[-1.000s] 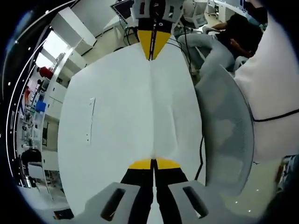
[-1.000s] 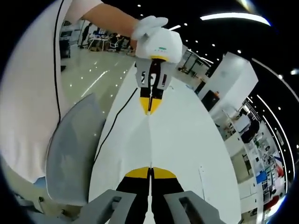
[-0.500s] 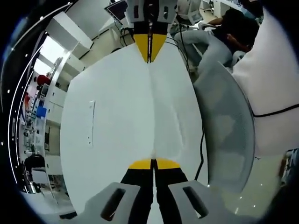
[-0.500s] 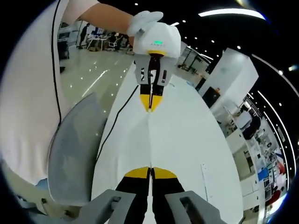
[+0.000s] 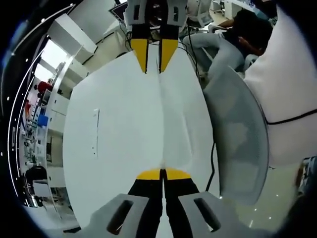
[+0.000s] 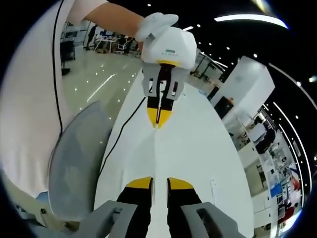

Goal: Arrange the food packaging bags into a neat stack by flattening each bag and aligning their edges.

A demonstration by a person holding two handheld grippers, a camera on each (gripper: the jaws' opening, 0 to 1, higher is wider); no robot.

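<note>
1. The left gripper (image 5: 162, 171) is pinching the near edge of a white bag (image 5: 129, 119), which is lying stretched over the table (image 6: 233, 208).
2. The right gripper (image 6: 159, 182) is standing with jaws parted at the opposite edge, gripping nothing.
3. The bag is looking thin, light, limp and probably slippery; edges or corners are offering the best hold.

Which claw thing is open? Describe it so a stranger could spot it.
Start at the big white table. At its far end in the left gripper view hangs the right gripper; its yellow tips stand apart, unlike the left gripper's shut pair.
</note>
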